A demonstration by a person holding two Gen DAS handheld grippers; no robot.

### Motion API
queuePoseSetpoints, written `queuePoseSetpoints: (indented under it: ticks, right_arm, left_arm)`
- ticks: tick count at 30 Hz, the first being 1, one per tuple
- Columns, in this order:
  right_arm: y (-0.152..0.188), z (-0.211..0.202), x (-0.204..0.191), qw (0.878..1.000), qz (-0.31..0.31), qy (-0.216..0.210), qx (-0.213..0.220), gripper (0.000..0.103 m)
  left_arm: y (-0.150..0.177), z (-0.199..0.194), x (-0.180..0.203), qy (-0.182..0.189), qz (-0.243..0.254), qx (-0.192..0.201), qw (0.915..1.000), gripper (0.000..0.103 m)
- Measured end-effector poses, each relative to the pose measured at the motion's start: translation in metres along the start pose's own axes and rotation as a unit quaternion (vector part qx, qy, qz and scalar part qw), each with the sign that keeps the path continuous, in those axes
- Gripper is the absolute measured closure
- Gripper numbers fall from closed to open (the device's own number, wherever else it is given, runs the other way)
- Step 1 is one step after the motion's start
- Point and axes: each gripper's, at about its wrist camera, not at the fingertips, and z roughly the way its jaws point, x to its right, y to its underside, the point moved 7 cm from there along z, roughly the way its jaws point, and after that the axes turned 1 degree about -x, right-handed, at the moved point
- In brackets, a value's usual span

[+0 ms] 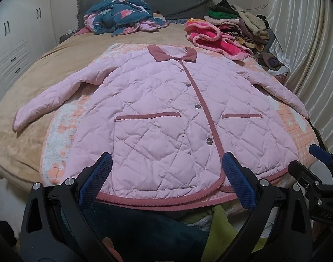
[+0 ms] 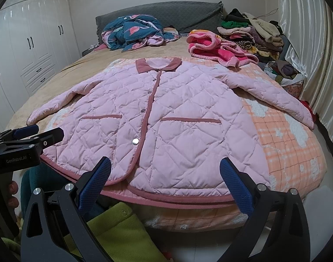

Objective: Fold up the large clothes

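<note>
A pink quilted jacket [image 1: 166,100] [image 2: 166,113] lies flat on the bed, front up and snapped closed. Its darker pink collar is at the far end and both sleeves are spread out sideways. My left gripper [image 1: 167,161] hovers open over the hem, near the left pocket, holding nothing. Over the hem by the right pocket, my right gripper [image 2: 165,166] is also open and holds nothing. Each gripper shows at the edge of the other's view, the right gripper [image 1: 308,159] and the left gripper [image 2: 42,132].
Under the jacket lies an orange checked blanket [image 1: 295,126] on a tan bedspread [image 1: 24,135]. A teal flamingo duvet [image 1: 120,15], a pink fleece garment [image 1: 210,37] and a clothes pile [image 1: 243,24] sit at the head. Curtain [image 1: 308,43] on the right, white wardrobe [image 1: 13,43] on the left.
</note>
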Motion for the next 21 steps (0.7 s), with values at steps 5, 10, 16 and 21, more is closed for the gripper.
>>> queuePoseSetpoints:
  ticks: [5, 10, 16, 21]
  right_arm:
    - [0.0, 0.004, 0.001, 1.0, -0.001, -0.002, -0.003, 0.004]
    - [-0.002, 0.006, 0.002, 1.0, -0.001, 0.0, 0.001, 0.004]
    - [-0.016, 0.011, 0.008, 1.0, 0.004, 0.003, 0.004, 0.004]
    - [-0.031, 0.013, 0.009, 1.0, 0.003, 0.002, 0.011, 0.004]
  left_arm:
    - [-0.001, 0.002, -0.002, -0.001, 0.0, -0.002, 1.0, 0.009]
    - [-0.006, 0.008, -0.003, -0.004, 0.002, -0.004, 1.0, 0.009]
    - [-0.019, 0.014, -0.009, -0.005, -0.007, 0.003, 1.0, 0.009]
    - [-0.032, 0.017, -0.012, -0.008, -0.014, 0.007, 0.9998, 0.009]
